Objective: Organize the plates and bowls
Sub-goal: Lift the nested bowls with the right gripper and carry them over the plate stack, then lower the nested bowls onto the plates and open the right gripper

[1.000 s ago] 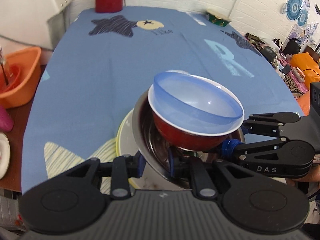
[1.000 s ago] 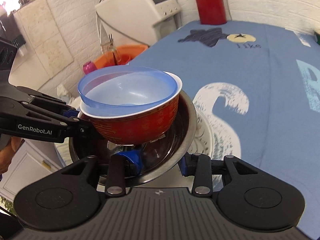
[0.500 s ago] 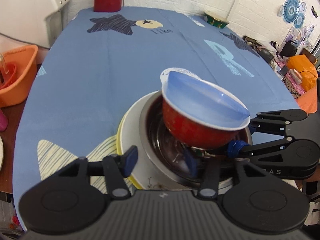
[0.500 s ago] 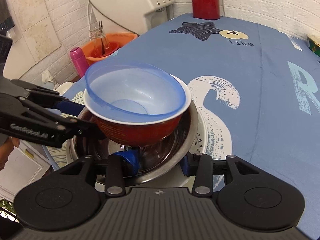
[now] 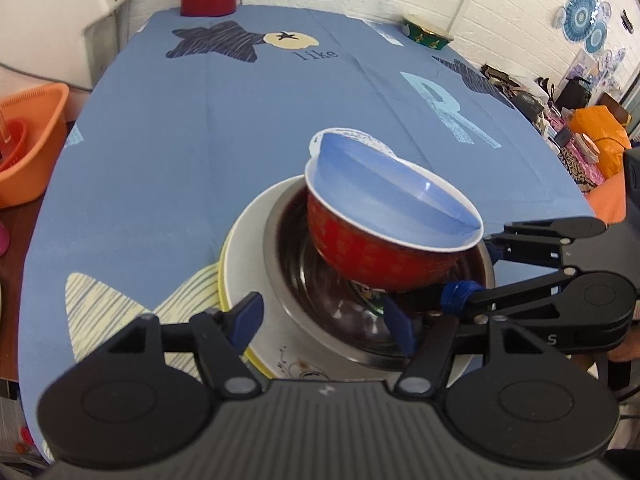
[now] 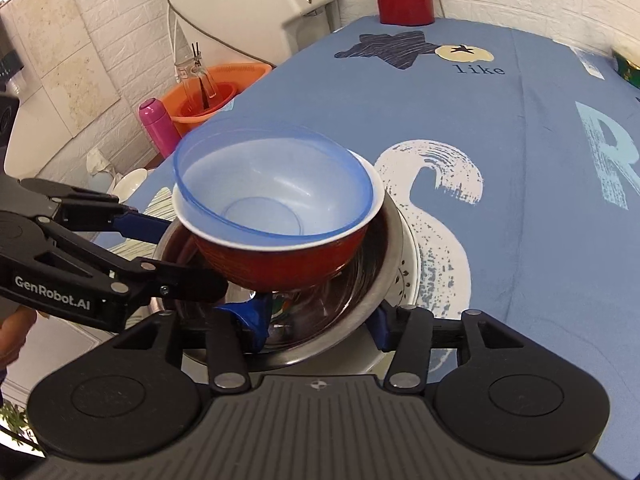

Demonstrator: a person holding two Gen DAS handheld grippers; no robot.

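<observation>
Pink bottle [image 6: 157, 128] shows in R view only, not L.

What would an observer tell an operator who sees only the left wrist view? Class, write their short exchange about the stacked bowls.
Operator: Is anything inside the blue bowl?
Observer: No. The right wrist view shows the blue bowl empty down to its base.
Operator: How does the right claw stand at the steel bowl?
Observer: The right claw is open, one finger inside the steel bowl, the other outside its rim.
</observation>
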